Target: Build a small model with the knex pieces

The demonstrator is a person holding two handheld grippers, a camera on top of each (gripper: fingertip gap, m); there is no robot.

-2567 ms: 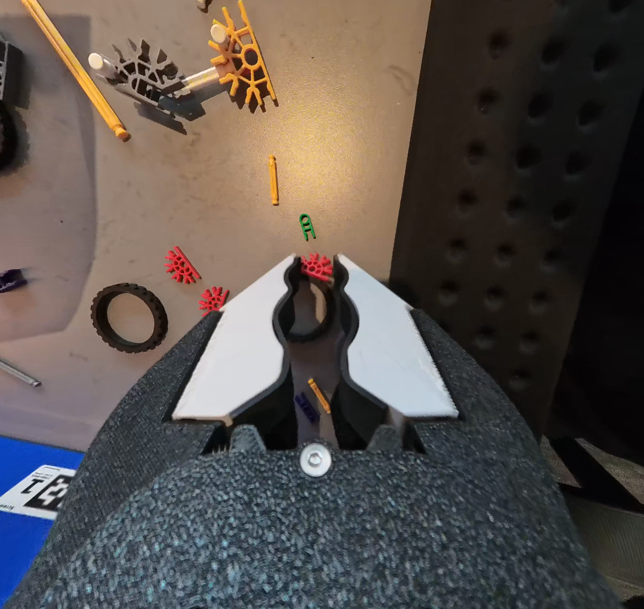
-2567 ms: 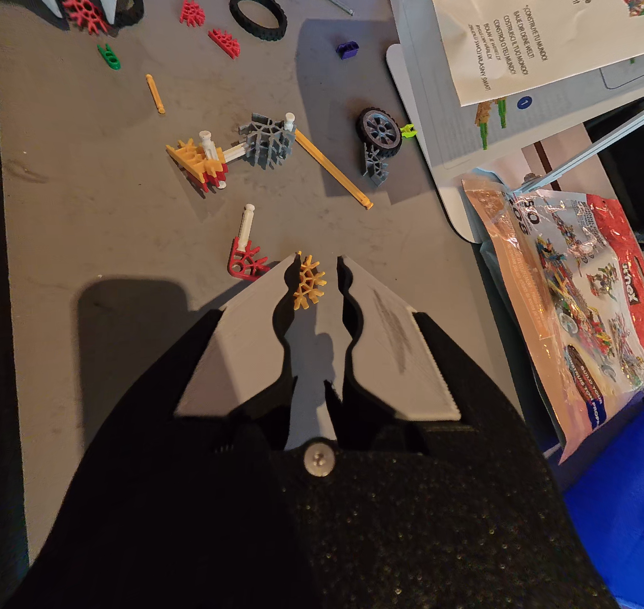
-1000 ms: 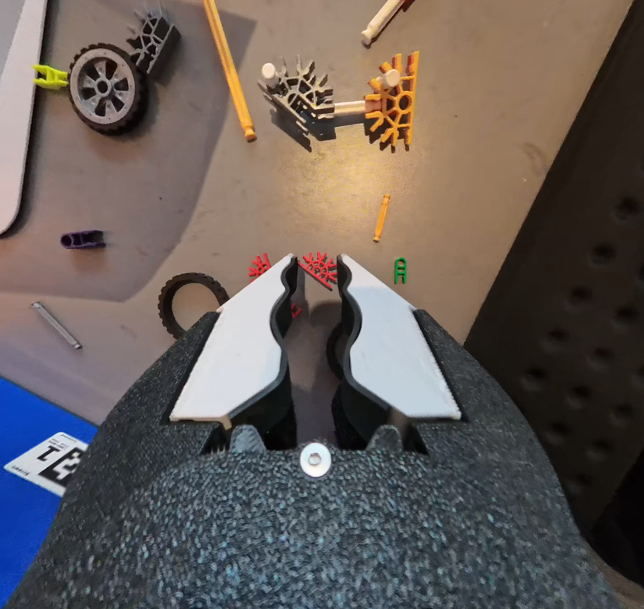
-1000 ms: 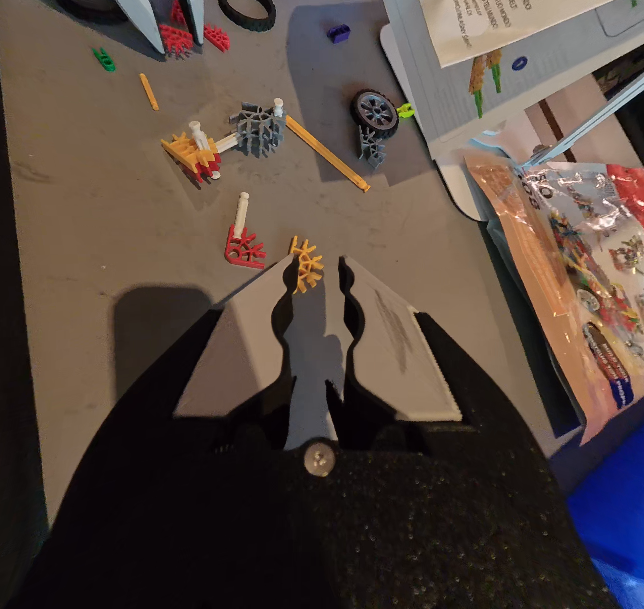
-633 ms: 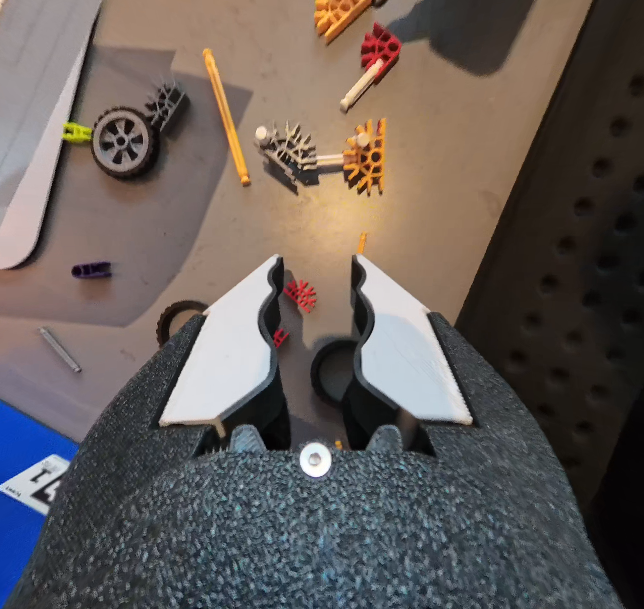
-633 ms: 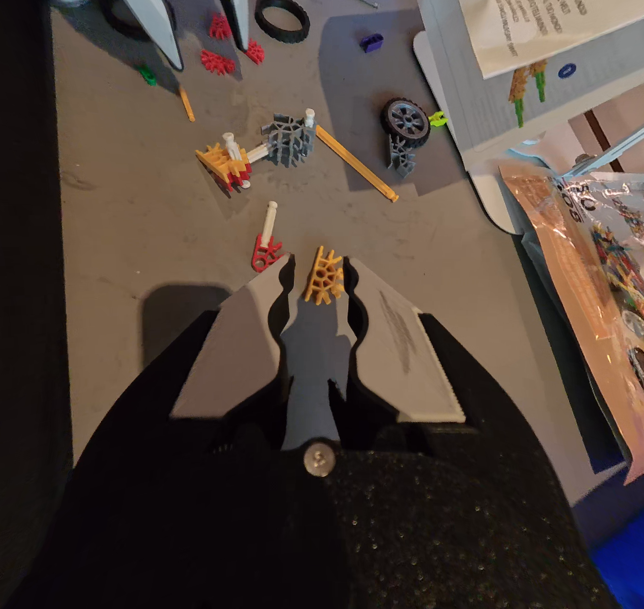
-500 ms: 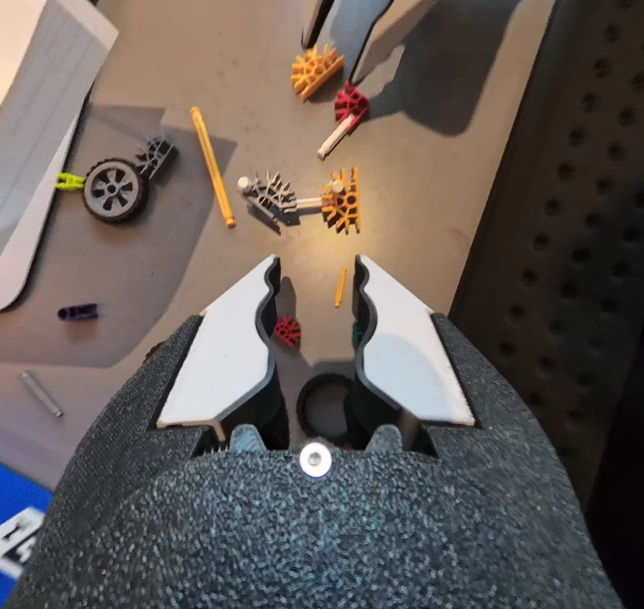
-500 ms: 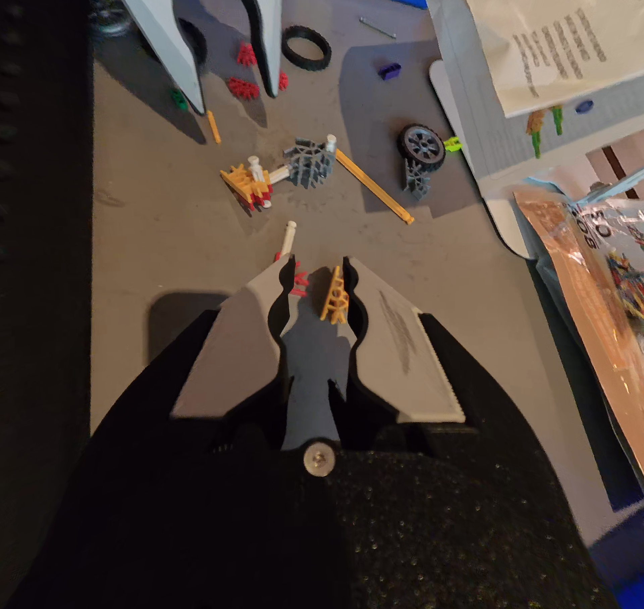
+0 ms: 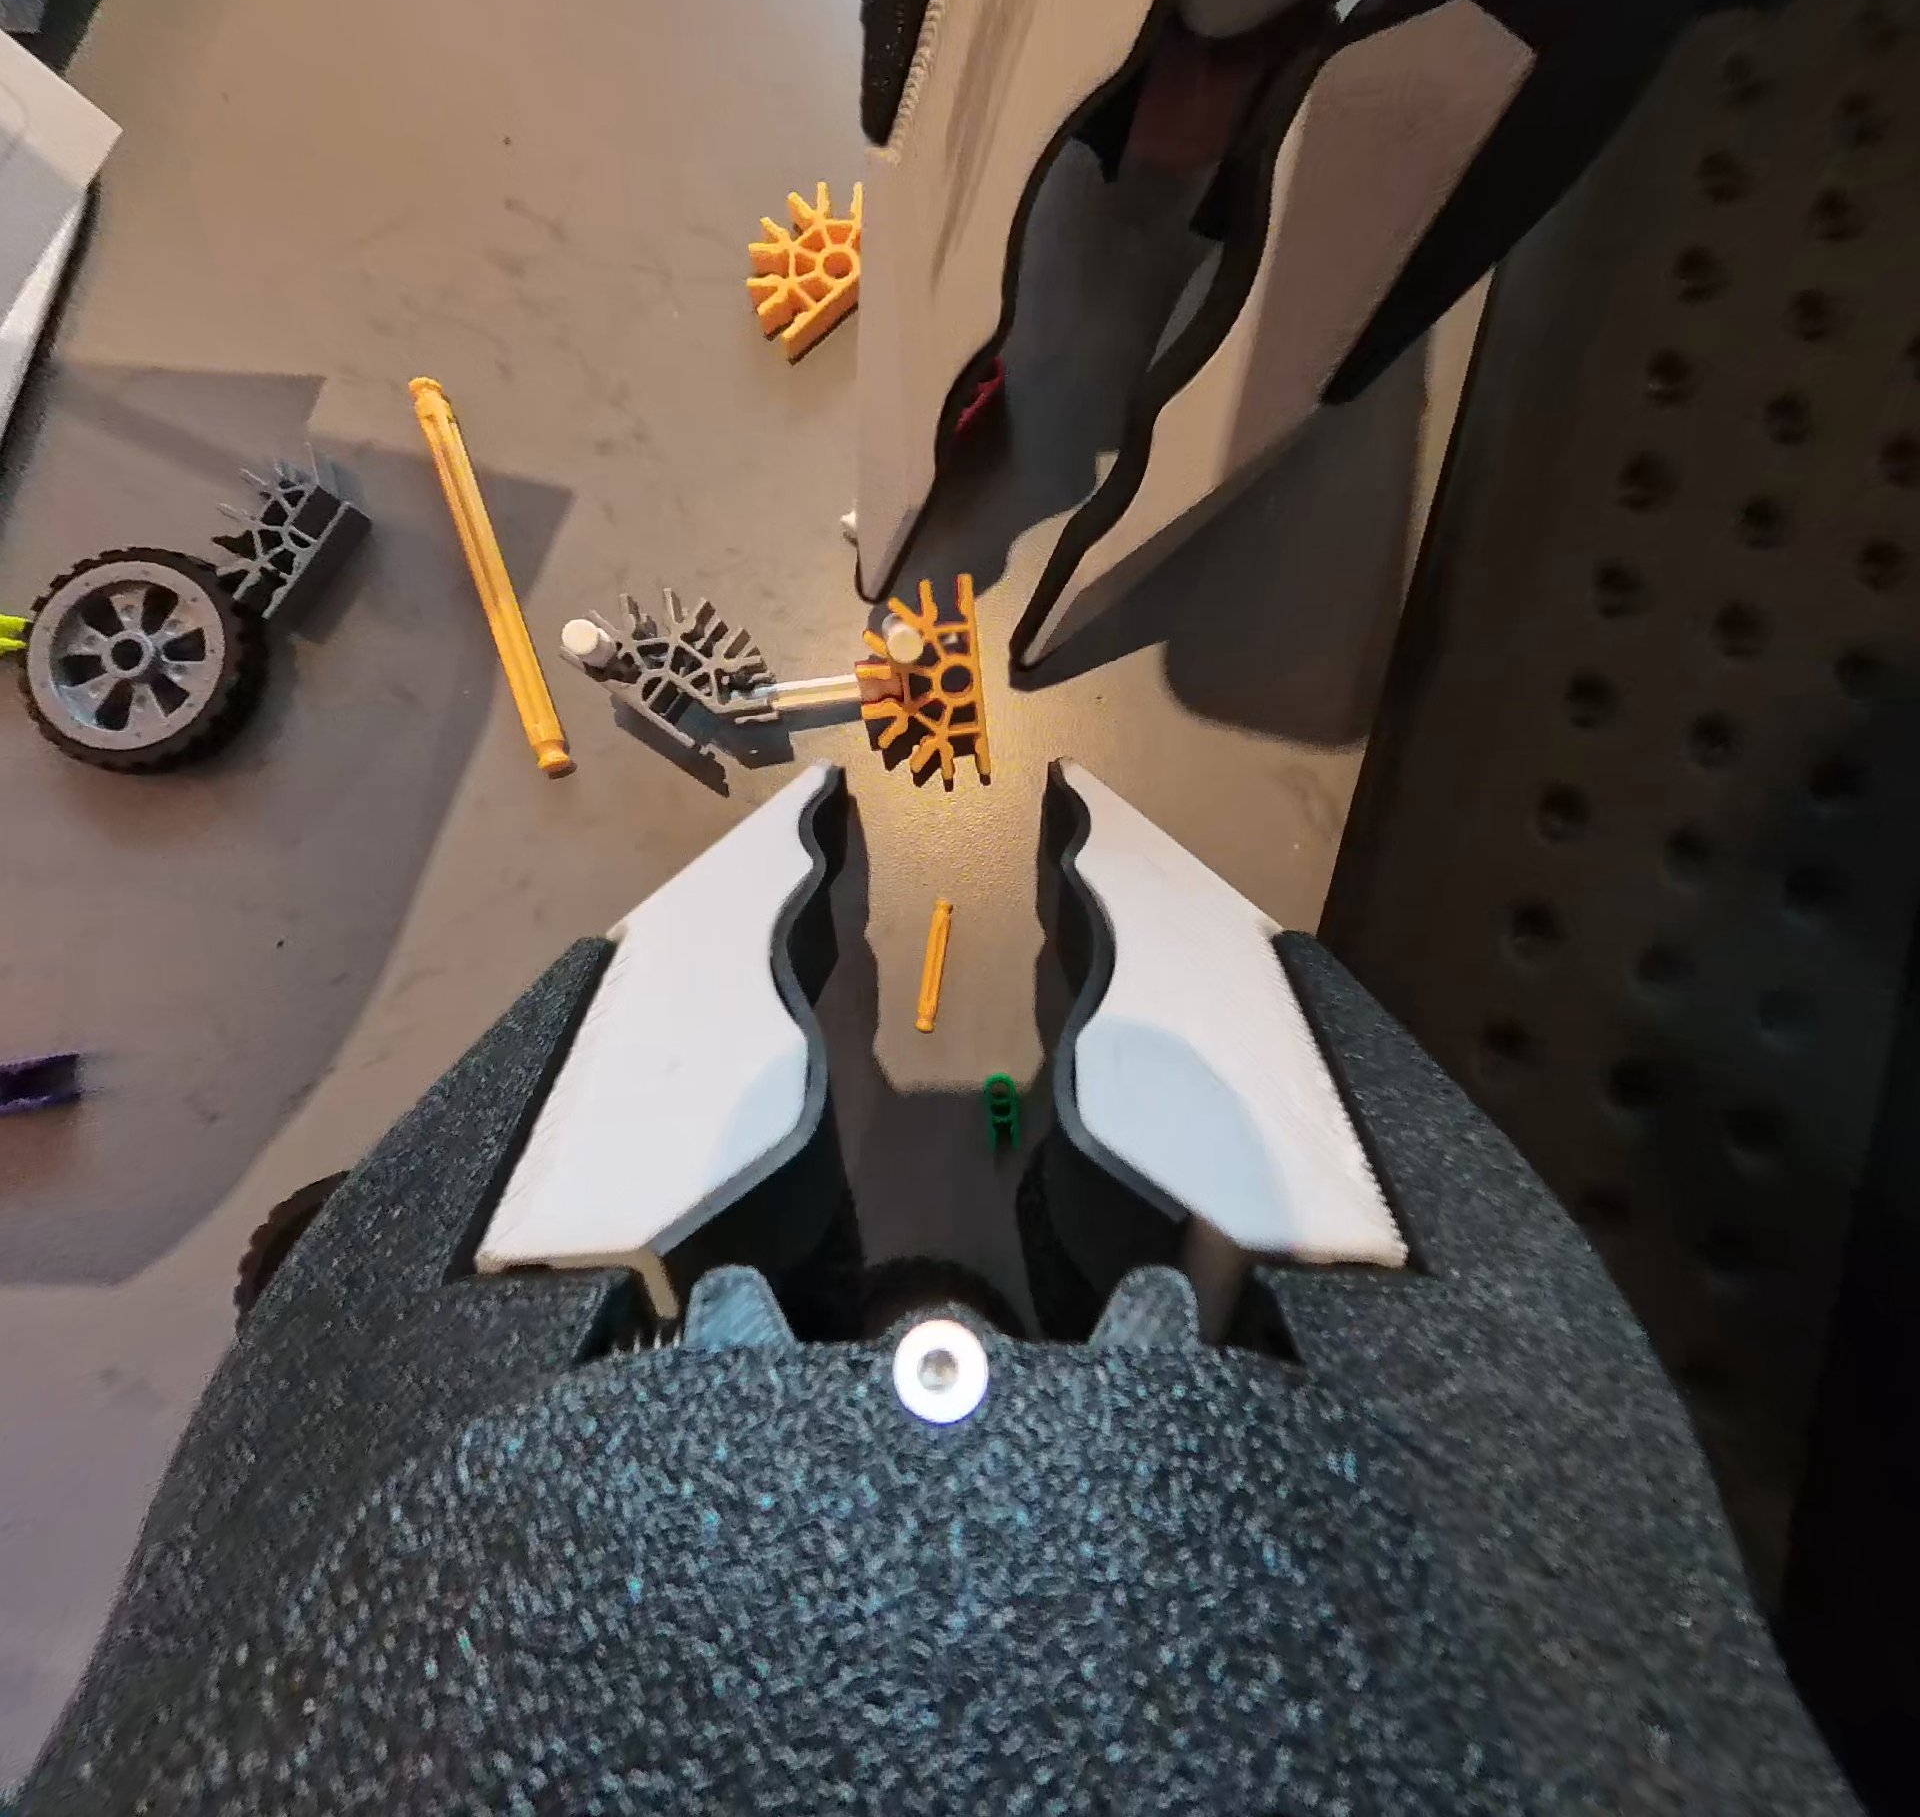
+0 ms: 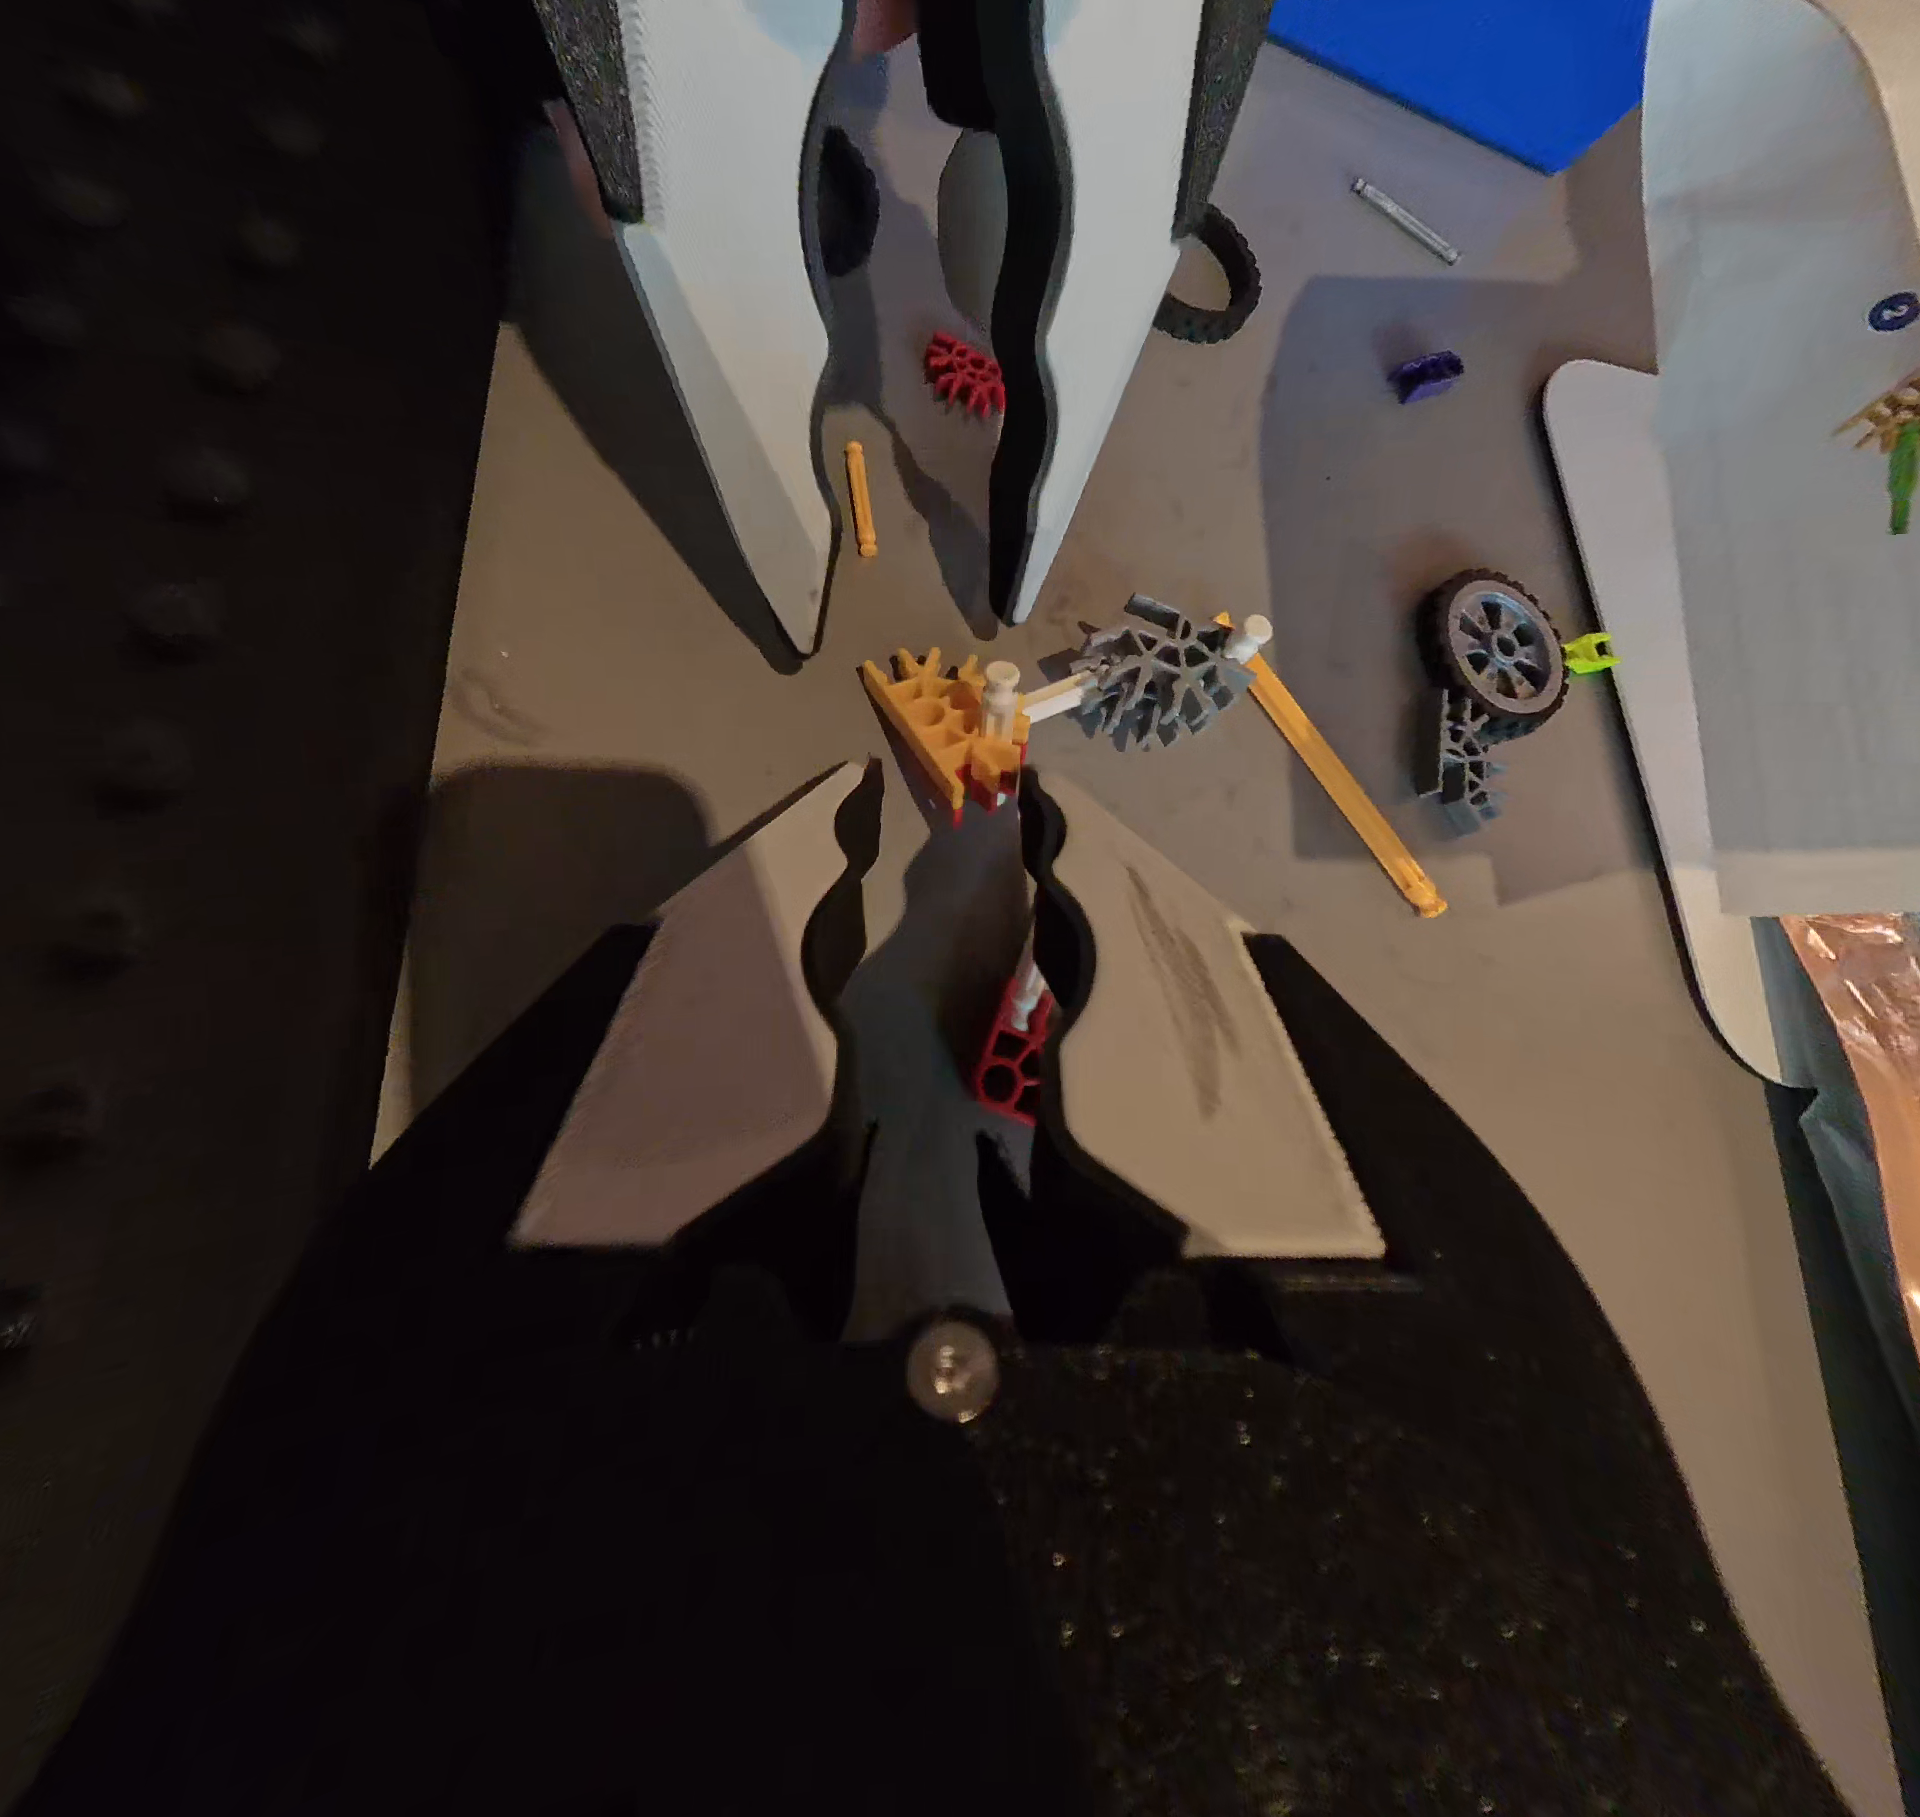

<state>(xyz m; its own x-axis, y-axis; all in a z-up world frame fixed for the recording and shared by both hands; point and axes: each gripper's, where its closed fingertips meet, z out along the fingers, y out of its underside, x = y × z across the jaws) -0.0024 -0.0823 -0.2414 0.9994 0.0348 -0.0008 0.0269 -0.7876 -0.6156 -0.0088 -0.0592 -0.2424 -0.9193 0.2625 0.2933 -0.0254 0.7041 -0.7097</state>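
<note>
On the grey tabletop (image 9: 312, 157), my left gripper (image 9: 943, 780) and right gripper (image 10: 951, 780), both spread empty, face each other across the yellow connector (image 9: 935, 681), bracketing it.

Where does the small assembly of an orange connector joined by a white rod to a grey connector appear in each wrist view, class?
Left wrist view: the assembly lies just above centre, its orange end between the tips of both open grippers.
Right wrist view: it lies just above centre, orange end left, grey end right.
Shared landmark: the long orange rod beside the grey end.
</note>
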